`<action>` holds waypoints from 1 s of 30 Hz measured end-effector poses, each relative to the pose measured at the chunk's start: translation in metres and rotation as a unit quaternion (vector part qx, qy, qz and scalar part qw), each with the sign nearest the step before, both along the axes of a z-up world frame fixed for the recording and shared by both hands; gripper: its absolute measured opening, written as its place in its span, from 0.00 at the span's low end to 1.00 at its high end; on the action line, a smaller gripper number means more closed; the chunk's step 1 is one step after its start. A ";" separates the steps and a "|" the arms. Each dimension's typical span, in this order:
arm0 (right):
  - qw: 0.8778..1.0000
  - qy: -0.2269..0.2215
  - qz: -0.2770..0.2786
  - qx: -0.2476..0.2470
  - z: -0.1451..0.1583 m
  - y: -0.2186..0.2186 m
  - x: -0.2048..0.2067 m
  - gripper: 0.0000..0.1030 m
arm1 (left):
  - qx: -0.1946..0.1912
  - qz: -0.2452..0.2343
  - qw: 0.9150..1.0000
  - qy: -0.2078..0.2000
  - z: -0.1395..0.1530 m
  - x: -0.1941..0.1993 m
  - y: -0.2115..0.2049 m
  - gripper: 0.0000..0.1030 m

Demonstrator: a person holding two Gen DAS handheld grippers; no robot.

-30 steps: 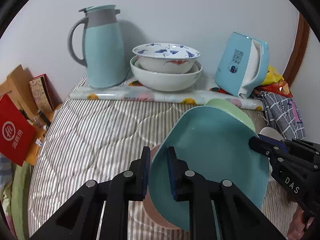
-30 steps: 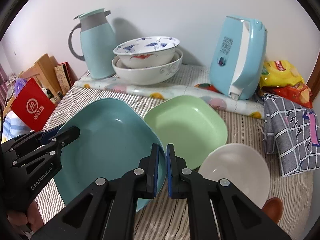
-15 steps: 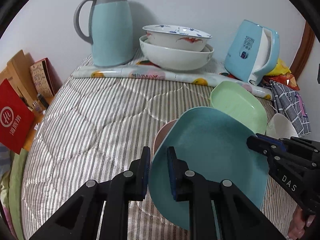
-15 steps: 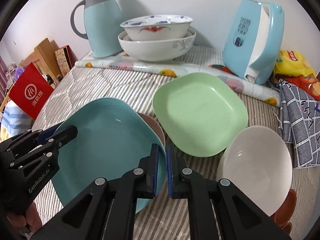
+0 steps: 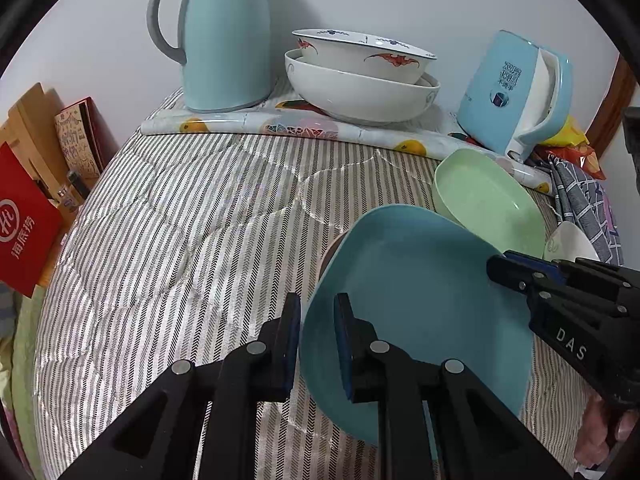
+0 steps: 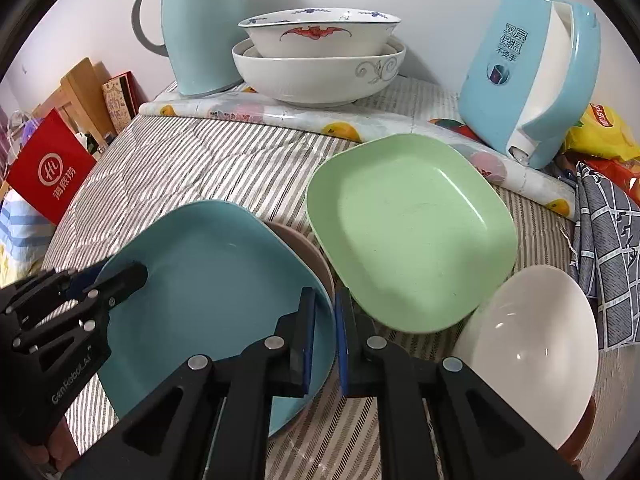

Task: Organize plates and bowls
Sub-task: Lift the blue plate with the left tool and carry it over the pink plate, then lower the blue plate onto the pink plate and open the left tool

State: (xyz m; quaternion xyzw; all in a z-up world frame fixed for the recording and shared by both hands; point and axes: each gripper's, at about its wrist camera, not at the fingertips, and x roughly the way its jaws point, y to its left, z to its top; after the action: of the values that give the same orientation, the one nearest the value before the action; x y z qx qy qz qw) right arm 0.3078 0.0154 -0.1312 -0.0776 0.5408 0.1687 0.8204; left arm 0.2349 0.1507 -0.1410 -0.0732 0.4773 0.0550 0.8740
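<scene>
Gripping tilted blue plate (image 5: 420, 304), both tongs (image 6: 325, 320)

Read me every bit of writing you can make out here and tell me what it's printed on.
"DAS": side of the right claw, seen from the left wrist.
"GenRobot.AI": side of the left claw, seen from the right wrist.
"海底捞": red bag.
"双层保温 不烫手": blue kettle.
Yellow snack bag: logo too cut off to read.
</scene>
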 end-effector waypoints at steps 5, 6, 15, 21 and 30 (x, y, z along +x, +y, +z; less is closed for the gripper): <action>1.000 -0.025 -0.005 0.005 0.014 -0.004 -0.008 0.43 | -0.003 0.001 1.000 -0.007 0.007 -0.003 -0.001 0.34; 1.000 -0.028 -0.006 0.009 0.018 -0.006 -0.010 0.43 | -0.001 0.002 1.000 -0.009 0.008 -0.004 -0.001 0.35; 0.999 -0.026 0.002 0.027 0.033 -0.013 -0.039 0.43 | -0.003 -0.003 1.000 -0.007 0.011 -0.018 -0.007 0.43; 0.999 -0.028 0.004 0.033 0.034 -0.019 -0.058 0.43 | -0.002 -0.004 1.000 0.000 0.003 -0.030 -0.015 0.43; 0.999 -0.021 -0.004 0.032 0.030 -0.035 -0.075 0.43 | 0.000 -0.010 1.000 0.008 0.000 -0.040 -0.031 0.52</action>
State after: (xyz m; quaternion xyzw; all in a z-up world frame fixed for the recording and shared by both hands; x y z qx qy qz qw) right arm 0.2326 -0.0199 -0.1011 -0.0526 0.5183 0.1804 0.8343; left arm 0.1946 0.1199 -0.1414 -0.0679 0.4853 0.0463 0.8705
